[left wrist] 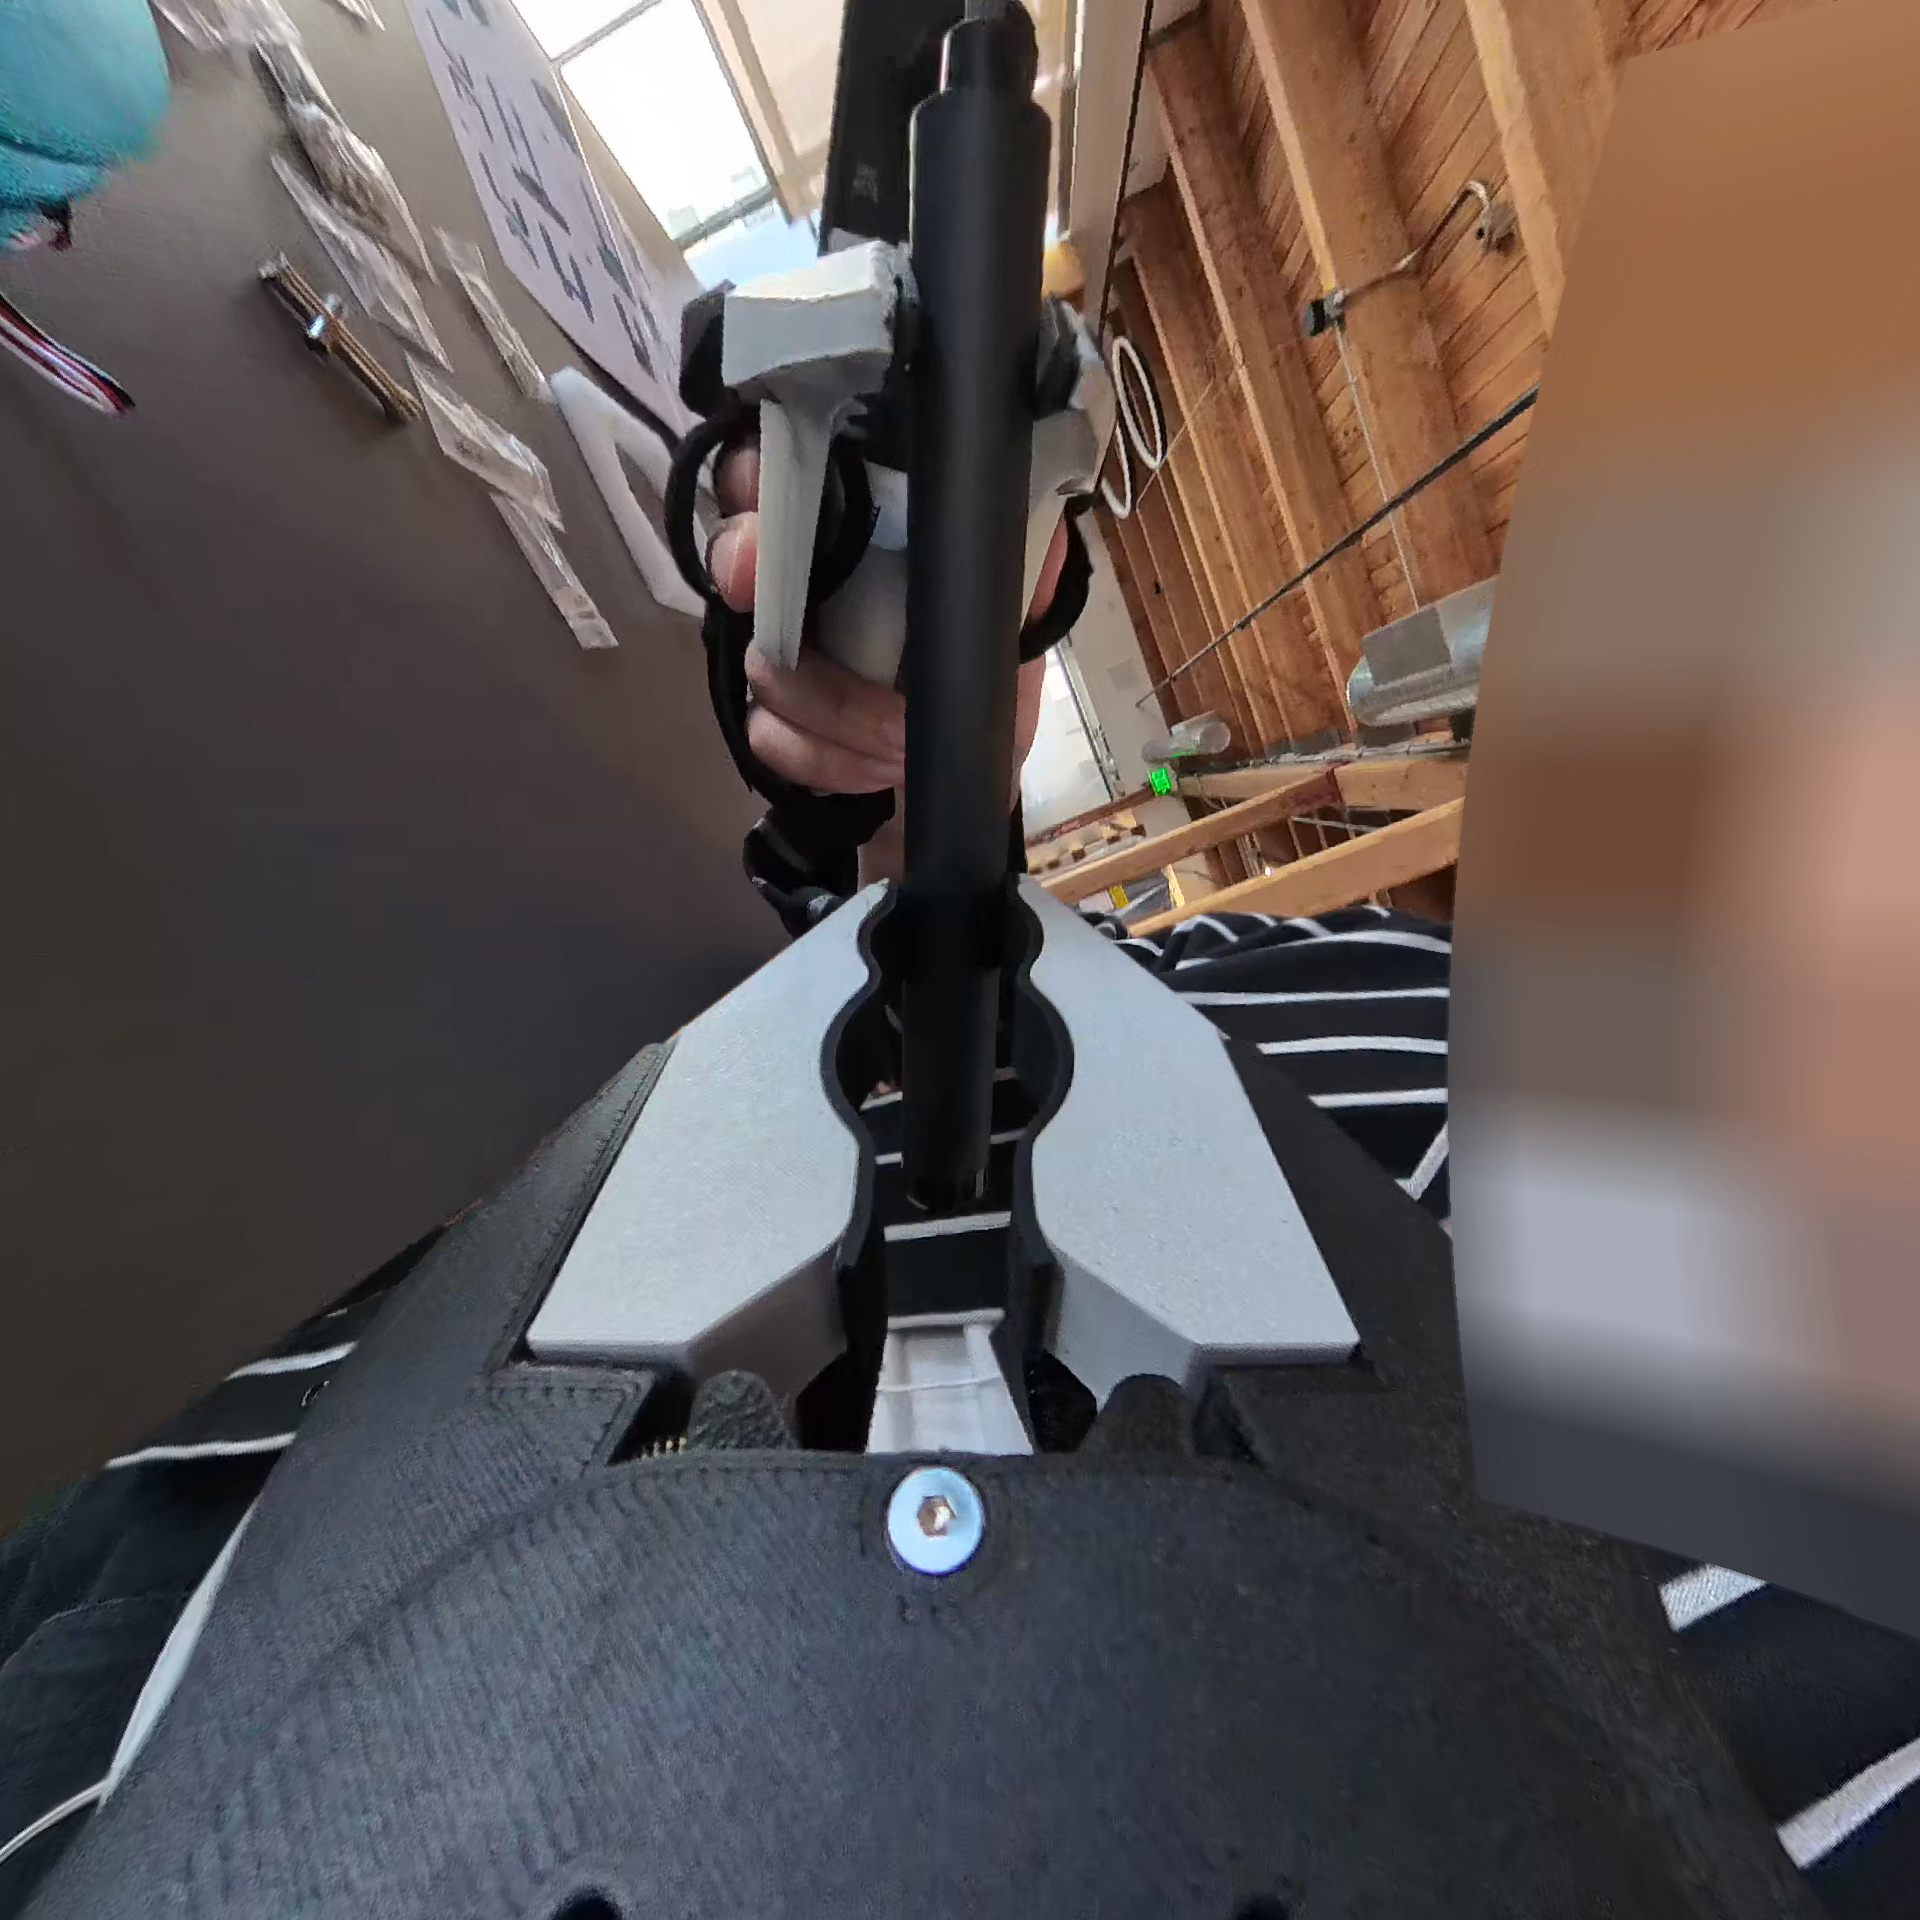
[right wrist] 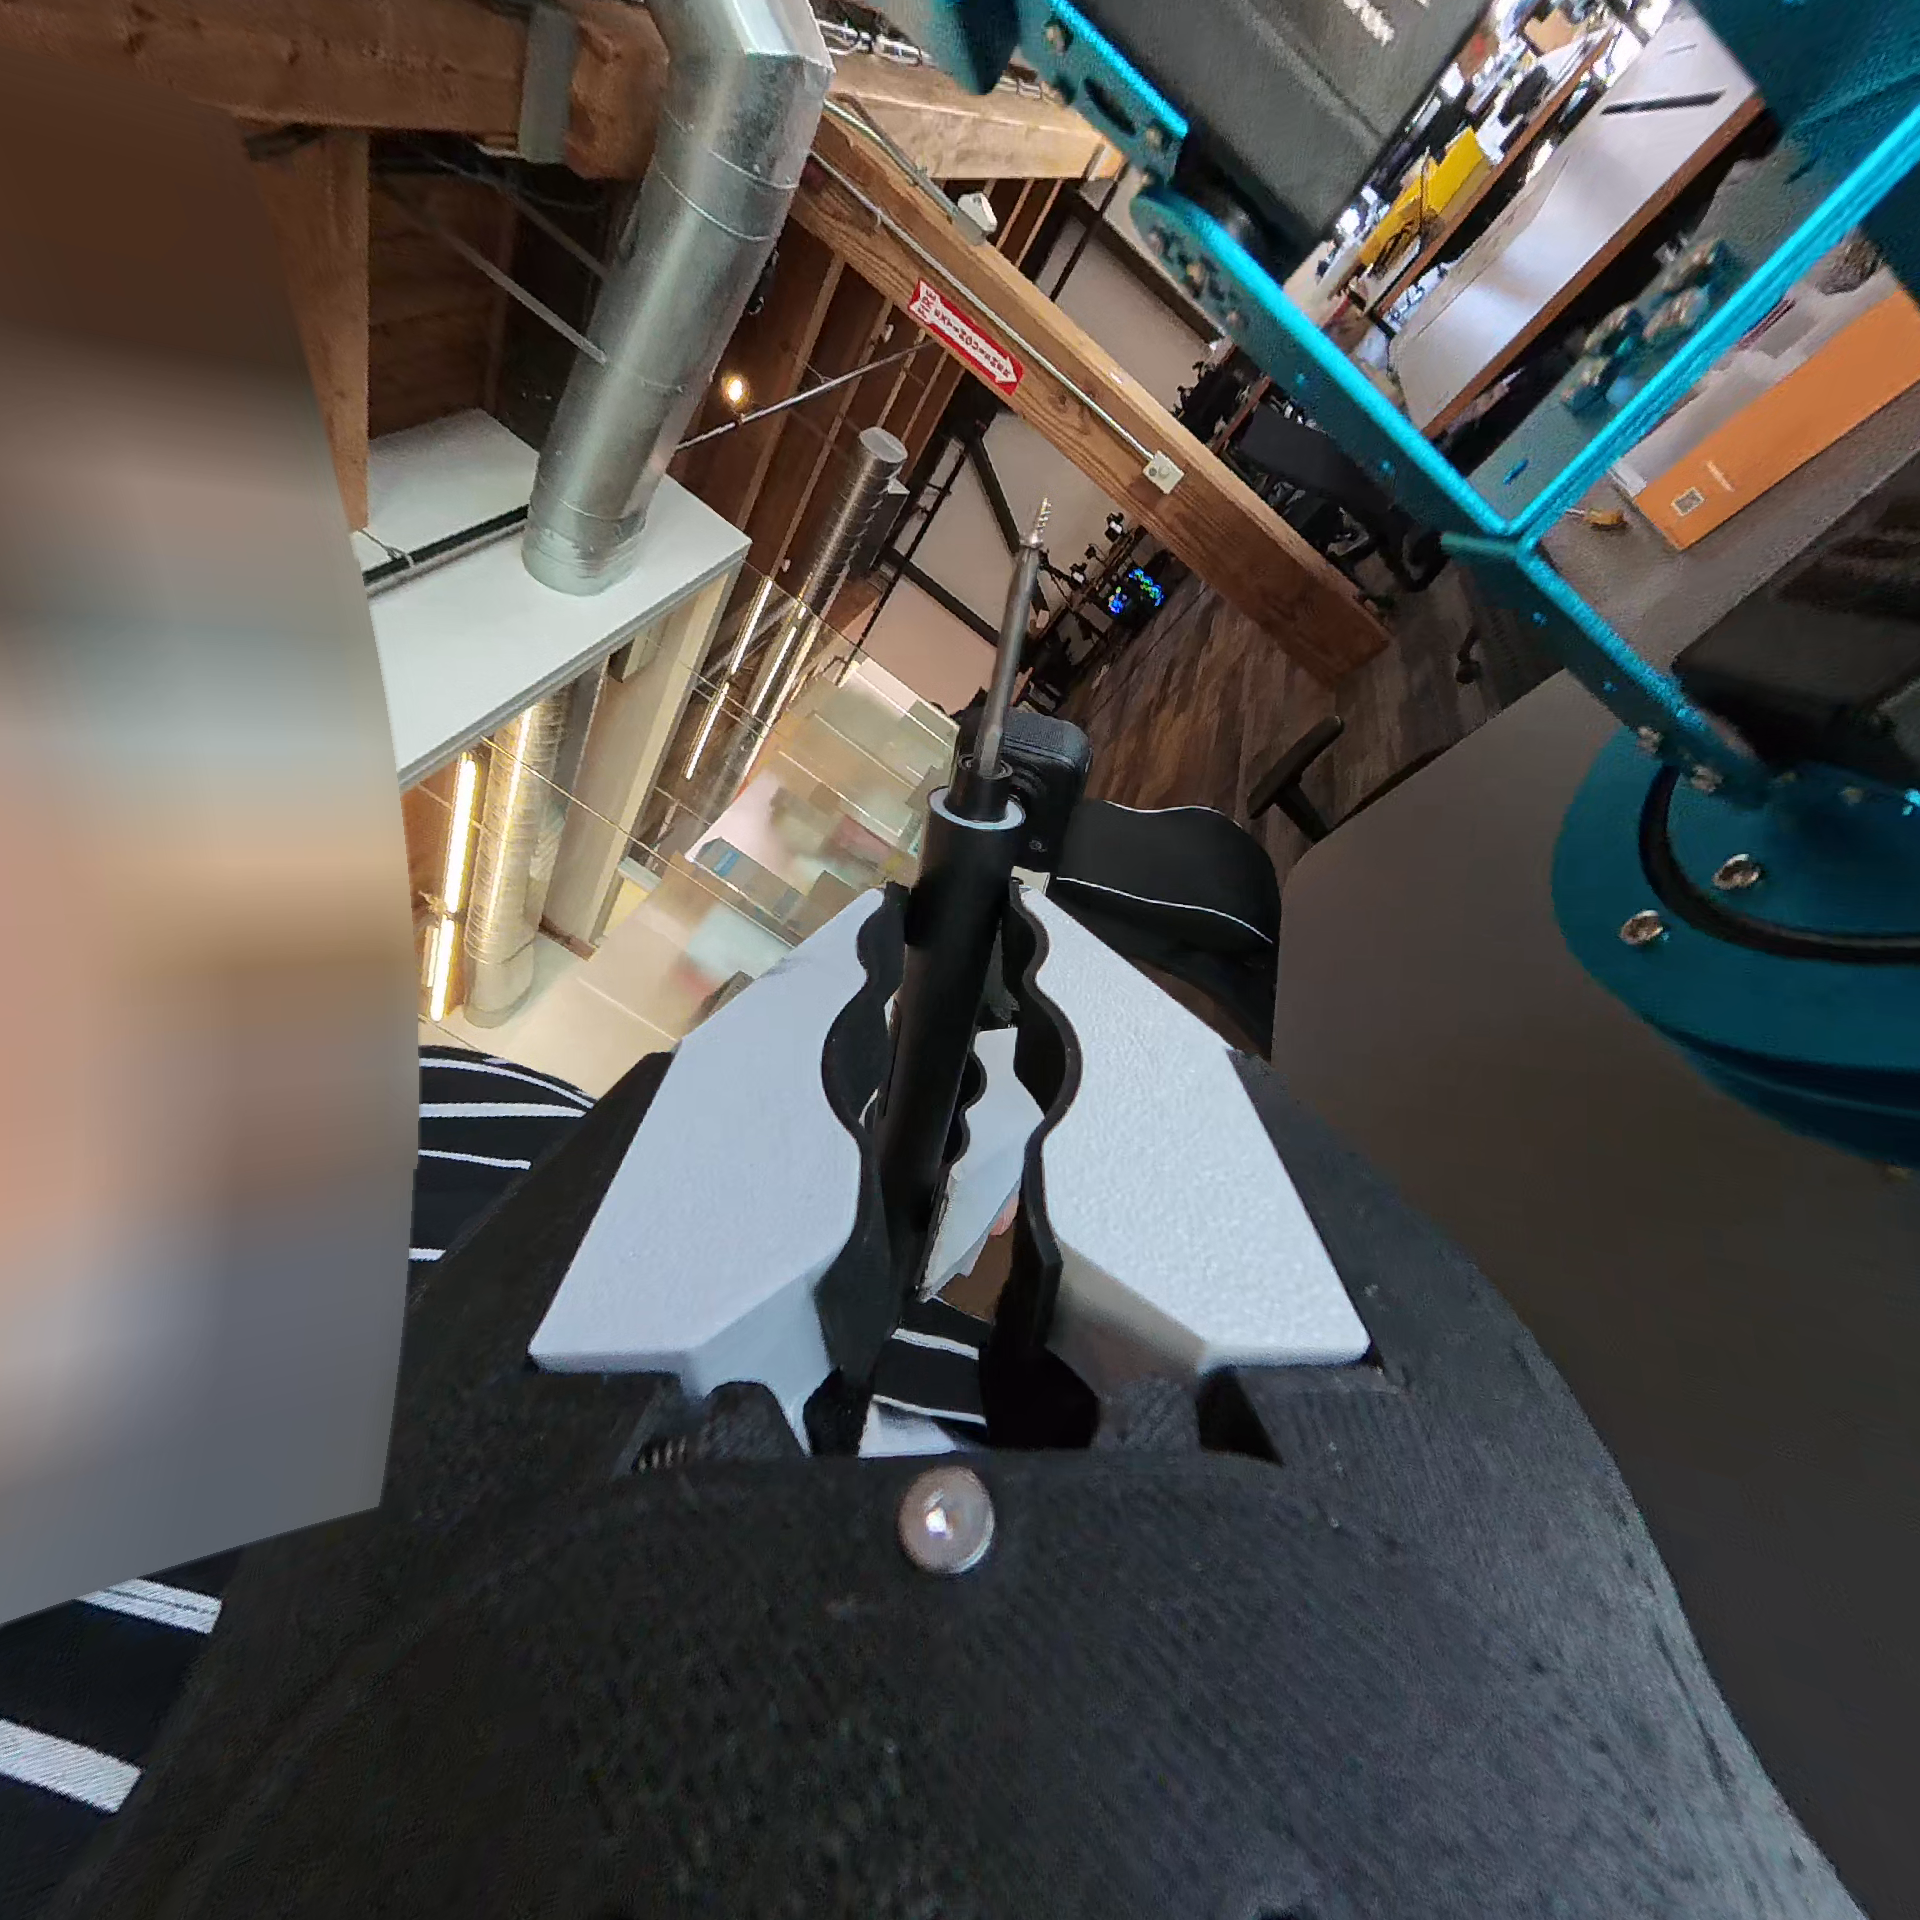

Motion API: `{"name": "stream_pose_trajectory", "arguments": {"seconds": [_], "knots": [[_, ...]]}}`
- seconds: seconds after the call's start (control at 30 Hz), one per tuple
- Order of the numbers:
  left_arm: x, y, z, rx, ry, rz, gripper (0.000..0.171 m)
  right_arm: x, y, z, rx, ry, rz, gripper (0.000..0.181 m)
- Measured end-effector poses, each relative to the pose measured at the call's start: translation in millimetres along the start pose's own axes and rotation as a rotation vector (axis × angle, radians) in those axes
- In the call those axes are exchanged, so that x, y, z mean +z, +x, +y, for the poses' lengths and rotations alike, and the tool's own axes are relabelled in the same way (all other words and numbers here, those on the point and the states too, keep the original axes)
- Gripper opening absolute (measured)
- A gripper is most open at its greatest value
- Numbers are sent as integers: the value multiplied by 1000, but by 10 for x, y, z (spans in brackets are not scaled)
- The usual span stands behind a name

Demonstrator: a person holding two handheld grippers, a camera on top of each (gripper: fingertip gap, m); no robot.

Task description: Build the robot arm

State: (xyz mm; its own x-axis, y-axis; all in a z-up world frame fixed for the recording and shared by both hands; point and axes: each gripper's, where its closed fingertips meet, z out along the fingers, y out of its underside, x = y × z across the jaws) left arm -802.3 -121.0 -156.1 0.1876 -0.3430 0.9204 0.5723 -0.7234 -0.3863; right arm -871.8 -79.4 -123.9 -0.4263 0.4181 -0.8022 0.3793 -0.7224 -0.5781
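left gripper [left wrist: 951,925] fingers clamped on black screwdriver [left wrist: 961,623] handle | right gripper [right wrist: 951,935] clamped nearer its tip | risk: uneven pull could twist it loose

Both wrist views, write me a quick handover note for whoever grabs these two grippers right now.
Left gripper: shut on the black screwdriver, gripping its rear end.
Right gripper: shut on the same tool nearer the front; its metal bit points up and away, with a small screw at the tip.
Both grippers are raised and tilted toward the wooden ceiling beams. A teal metal frame stands at the right gripper's side, above a dark tabletop.
Done: tool held by both grippers.
Left: cannot tell from these views.
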Motion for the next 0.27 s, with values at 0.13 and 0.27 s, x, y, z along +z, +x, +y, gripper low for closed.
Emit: {"name": "stream_pose_trajectory", "arguments": {"seconds": [0.13,0.27], "knots": [[-6,2,-100,-8,42,-1,17,35,31,-81,-11,-17,3,17],[-21,-15,-163,-6,57,-13,17,51,71,-126,-5,-24,0,18]]}}
